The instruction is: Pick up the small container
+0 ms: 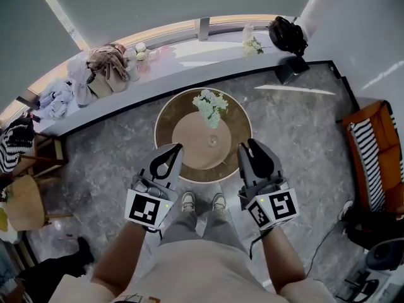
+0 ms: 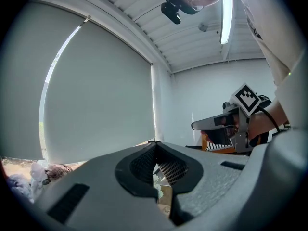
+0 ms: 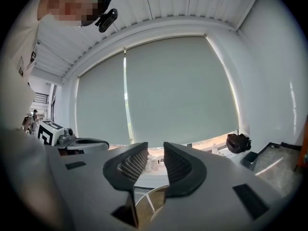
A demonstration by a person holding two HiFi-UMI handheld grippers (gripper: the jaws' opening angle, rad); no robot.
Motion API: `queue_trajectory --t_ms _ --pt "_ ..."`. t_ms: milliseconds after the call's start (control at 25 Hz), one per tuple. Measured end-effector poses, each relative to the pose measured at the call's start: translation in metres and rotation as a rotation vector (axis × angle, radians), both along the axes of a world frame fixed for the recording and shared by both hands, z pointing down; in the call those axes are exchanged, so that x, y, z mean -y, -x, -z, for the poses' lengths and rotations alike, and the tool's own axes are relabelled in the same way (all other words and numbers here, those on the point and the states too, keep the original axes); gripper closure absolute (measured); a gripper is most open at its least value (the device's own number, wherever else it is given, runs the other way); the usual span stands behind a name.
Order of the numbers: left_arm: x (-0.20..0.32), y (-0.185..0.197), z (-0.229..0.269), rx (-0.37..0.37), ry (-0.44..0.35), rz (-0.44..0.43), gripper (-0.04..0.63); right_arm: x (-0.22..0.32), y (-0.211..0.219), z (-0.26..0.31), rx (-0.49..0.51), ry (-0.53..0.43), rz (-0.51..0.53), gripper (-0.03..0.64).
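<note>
The small container, a little pale object, stands on the round wooden table just in front of a vase of white flowers. Both grippers hover side by side over the table's near edge, raised above it and touching nothing. My left gripper is left of the container, its jaws pressed together and empty. My right gripper is to its right, with a narrow gap between the pads and nothing in it. Each gripper view points mostly at the window blind and ceiling.
A curved window ledge behind the table holds bags and clothes, small bottles and a black bag. An orange chair with a striped cushion is at the right, a wooden stool at the left.
</note>
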State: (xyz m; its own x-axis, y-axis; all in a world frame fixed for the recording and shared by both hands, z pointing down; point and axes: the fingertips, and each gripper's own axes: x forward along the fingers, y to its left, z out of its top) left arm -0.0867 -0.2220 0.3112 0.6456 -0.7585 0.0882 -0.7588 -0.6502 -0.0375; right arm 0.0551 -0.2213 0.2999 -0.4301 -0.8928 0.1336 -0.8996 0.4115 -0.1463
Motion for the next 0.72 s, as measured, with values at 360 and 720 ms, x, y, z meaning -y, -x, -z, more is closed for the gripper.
queue_trajectory --t_ms 360,720 --pt "0.032 -0.019 -0.048 0.0 0.004 0.047 0.588 0.024 -0.015 -0.051 0.002 -0.019 0.049 0.427" --pt "0.049 -0.038 -0.133 0.033 -0.011 0.028 0.588 0.052 -0.013 -0.165 -0.059 0.019 0.118 0.365"
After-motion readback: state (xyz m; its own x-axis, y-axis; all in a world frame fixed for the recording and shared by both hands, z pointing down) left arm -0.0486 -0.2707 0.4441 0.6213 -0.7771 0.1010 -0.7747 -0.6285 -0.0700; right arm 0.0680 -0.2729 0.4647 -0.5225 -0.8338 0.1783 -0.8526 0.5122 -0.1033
